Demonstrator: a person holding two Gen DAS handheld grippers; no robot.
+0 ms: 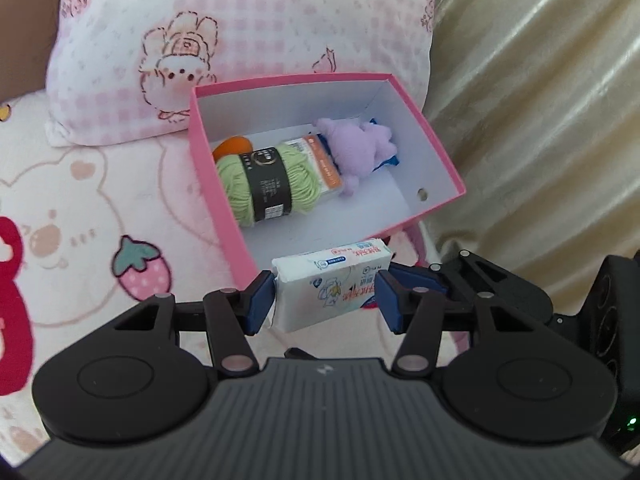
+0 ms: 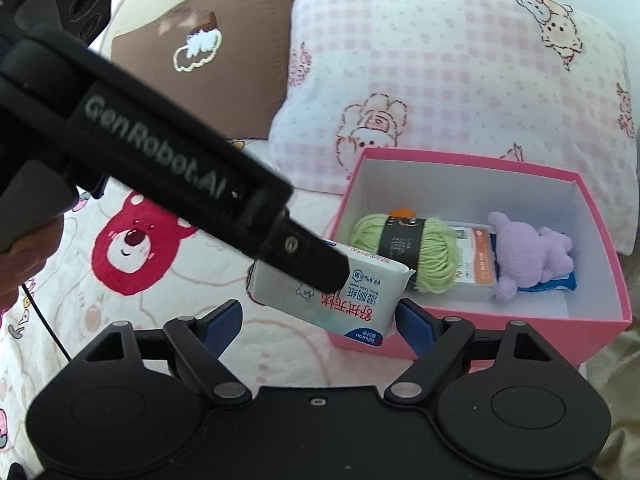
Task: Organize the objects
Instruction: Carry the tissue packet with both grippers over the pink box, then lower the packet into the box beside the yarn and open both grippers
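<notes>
- A bedspread (image 1: 80, 208) printed with bears and strawberries fills the left of the left wrist view, bare of loose items up to the pink box (image 1: 224, 216).
- At centre, the left gripper (image 1: 326, 300) clamps a white tissue pack (image 1: 328, 284) between its blue pads (image 1: 262, 300), holding it just above the box's near rim.
- The open pink box sits on the bedspread against a pink checked pillow (image 1: 240, 40); inside, a green yarn ball (image 1: 264, 184) lies along the left wall, an orange object (image 1: 234, 146) behind it, a flat packet (image 1: 326, 164) beside it, and a purple plush toy (image 1: 356, 148) towards the back right.
- The box's near-right floor is bare white card, the widest free space inside.
- To the right, a gold curtain (image 1: 540, 120) hangs close to the box's right wall.
- The right wrist view alone shows a brown cushion (image 2: 208, 60) left of the pillow, and a red bear print (image 2: 132, 244) on the bedspread.
- There the left gripper crosses from upper left, one finger (image 2: 312, 260) lying over the tissue pack.
- The right gripper (image 2: 320, 324) stands wide apart and holds nothing, the tissue pack hanging just beyond its pads.
</notes>
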